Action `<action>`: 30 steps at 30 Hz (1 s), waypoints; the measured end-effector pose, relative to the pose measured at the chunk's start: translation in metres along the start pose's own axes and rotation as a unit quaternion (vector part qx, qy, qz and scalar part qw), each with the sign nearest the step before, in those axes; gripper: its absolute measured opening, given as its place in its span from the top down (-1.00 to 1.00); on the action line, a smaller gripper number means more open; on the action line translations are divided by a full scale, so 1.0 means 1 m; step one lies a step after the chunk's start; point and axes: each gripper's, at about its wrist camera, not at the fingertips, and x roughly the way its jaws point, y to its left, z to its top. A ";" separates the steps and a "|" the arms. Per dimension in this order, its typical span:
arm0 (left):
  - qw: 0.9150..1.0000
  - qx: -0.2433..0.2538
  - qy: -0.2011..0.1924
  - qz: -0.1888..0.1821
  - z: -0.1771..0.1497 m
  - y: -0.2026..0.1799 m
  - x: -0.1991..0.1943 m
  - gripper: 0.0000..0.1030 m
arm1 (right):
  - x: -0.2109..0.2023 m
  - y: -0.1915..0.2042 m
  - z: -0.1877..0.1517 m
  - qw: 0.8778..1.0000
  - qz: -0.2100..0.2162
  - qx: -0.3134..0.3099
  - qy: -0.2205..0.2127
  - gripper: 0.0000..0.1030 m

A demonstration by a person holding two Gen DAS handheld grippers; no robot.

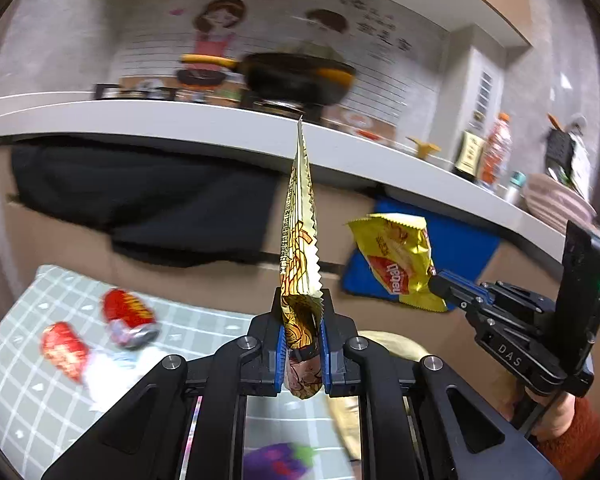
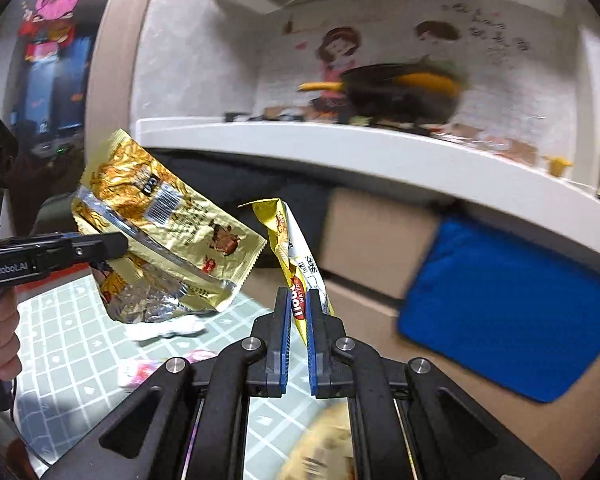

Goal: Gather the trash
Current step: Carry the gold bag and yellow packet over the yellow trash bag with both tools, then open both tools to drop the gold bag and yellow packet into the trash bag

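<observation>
In the left wrist view my left gripper (image 1: 302, 304) is shut on a gold foil snack wrapper (image 1: 300, 232), seen edge-on and lifted above the checked tablecloth (image 1: 24, 400). To its right, my right gripper (image 1: 436, 283) pinches a crumpled yellow wafer wrapper (image 1: 396, 256). The right wrist view shows the same pair: the right gripper (image 2: 298, 300) shut on the yellow wafer wrapper (image 2: 288, 248), and the left gripper (image 2: 118, 243) gripping the gold wrapper (image 2: 168, 216) at the left. Two red wrappers (image 1: 128, 312) (image 1: 64, 350) and a white tissue (image 2: 168, 330) lie on the cloth.
A white counter (image 1: 180, 124) with a black pan (image 1: 300, 76) runs across ahead, bottles (image 1: 496, 148) at its right end. Below it hang a dark cloth (image 1: 140, 192) and a blue cloth (image 2: 508, 320). A purple wrapper (image 1: 278, 460) and a pink wrapper (image 2: 140, 368) lie near me.
</observation>
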 end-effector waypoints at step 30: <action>0.944 -0.013 0.313 -0.106 -0.133 -0.112 0.250 0.73 | 0.011 -0.140 -0.130 0.980 -0.049 0.163 0.104 0.88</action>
